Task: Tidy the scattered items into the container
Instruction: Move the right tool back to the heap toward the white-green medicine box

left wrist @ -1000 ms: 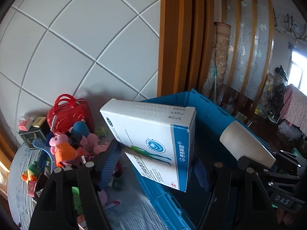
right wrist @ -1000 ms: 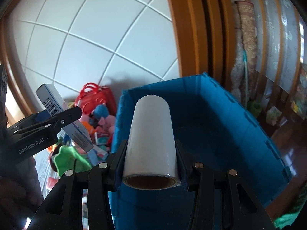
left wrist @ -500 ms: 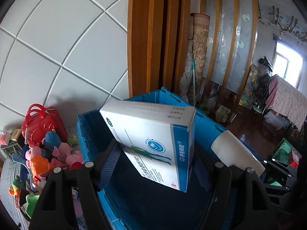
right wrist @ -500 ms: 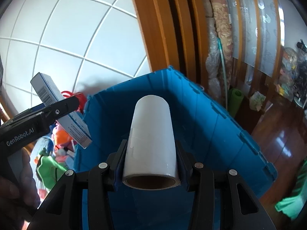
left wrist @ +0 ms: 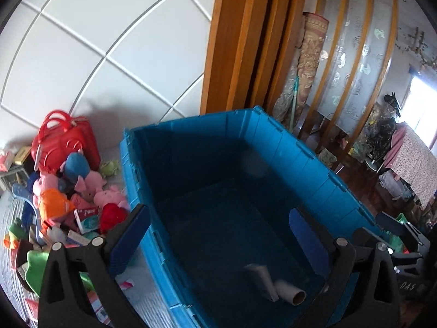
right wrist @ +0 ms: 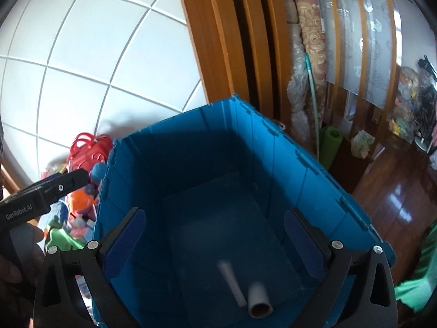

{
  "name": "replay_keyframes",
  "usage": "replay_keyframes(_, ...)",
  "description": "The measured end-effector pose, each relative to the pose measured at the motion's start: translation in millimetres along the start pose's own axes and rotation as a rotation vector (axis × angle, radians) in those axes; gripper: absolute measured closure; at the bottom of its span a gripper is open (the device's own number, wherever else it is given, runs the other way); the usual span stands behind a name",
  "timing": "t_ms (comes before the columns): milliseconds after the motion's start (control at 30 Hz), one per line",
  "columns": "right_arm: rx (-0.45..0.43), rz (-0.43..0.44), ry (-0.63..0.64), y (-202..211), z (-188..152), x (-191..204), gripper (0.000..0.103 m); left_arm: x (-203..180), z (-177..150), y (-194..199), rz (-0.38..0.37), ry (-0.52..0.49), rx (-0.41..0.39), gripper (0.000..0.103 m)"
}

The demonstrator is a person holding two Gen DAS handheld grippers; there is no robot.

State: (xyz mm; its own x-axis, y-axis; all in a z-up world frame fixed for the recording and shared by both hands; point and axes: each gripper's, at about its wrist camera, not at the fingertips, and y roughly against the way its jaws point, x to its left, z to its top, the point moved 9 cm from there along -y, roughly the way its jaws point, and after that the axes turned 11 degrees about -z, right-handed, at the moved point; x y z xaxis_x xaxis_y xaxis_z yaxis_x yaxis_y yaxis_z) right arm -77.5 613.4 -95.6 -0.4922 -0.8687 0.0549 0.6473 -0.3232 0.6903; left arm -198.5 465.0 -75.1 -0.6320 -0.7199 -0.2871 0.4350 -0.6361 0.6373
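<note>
Both claws have let go: box (left wrist: 260,280) and roll (left wrist: 289,293) now lie in the blue bin (left wrist: 275,136). Left claw (left wrist: 218,235) and right claw (right wrist: 215,235) gape empty; the toy pile (left wrist: 68,191) sits left of the nearer left claw.

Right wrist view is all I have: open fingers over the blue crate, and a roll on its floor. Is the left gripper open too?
Observer: Yes, the left gripper is open with nothing between its fingers, above the blue crate.
Operator: What is the white streak beside the roll?
Observer: A white box on the crate floor, touching the roll.
Operator: What lies outside the crate?
Observer: Pink plush pigs and a small box lie left of the crate, in front of a red bag.
</note>
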Motion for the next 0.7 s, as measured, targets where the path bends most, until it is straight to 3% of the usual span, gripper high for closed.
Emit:
replay_keyframes(200, -0.004, 0.062, 0.032, 7, 0, 27, 0.0, 37, -19, 22, 0.061, 0.049, -0.008, 0.0)
replay_keyframes(367, -0.01, 0.179, 0.097, 14, -4, 80, 0.0, 87, -41, 63, 0.191, 0.078, -0.045, 0.0)
replay_keyframes(700, -0.021, 0.366, 0.269, 47, -45, 207, 0.0, 223, -132, 173, 0.412, 0.252, -0.049, 0.0)
